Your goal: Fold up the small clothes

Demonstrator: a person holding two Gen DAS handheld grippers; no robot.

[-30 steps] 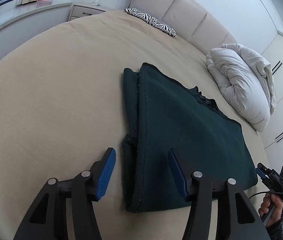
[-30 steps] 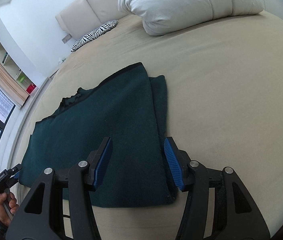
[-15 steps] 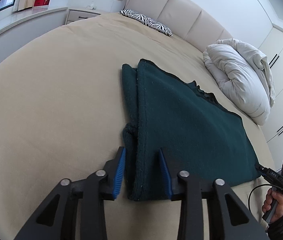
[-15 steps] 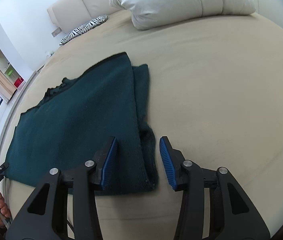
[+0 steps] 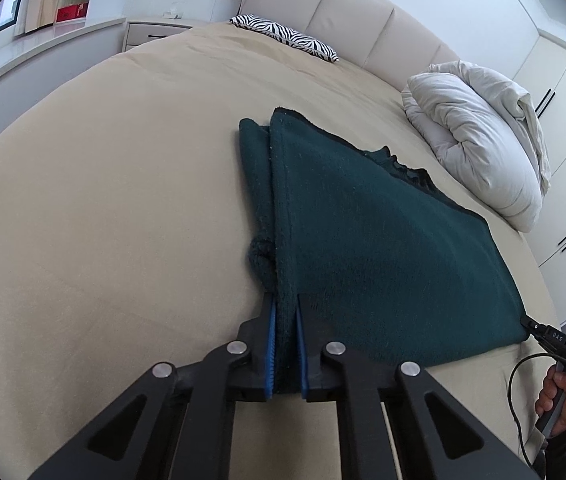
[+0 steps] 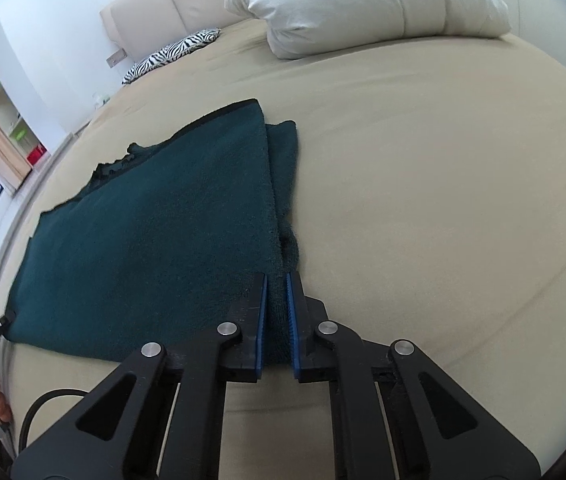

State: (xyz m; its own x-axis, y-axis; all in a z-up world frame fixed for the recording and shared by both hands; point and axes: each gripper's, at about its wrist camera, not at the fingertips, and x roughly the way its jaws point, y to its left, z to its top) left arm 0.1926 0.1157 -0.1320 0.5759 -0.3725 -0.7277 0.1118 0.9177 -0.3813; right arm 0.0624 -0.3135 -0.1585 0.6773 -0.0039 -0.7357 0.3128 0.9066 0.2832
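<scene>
Beige bedding (image 5: 103, 208) carries the dark green fleece garment (image 5: 383, 248), lying flat and already doubled. It looks soft, thick and limp, likely to sag and slide once lifted. The left gripper (image 5: 284, 344) clamps the near left corner; the right gripper (image 6: 276, 320) clamps the near right corner, sensible holds for the next fold.
</scene>
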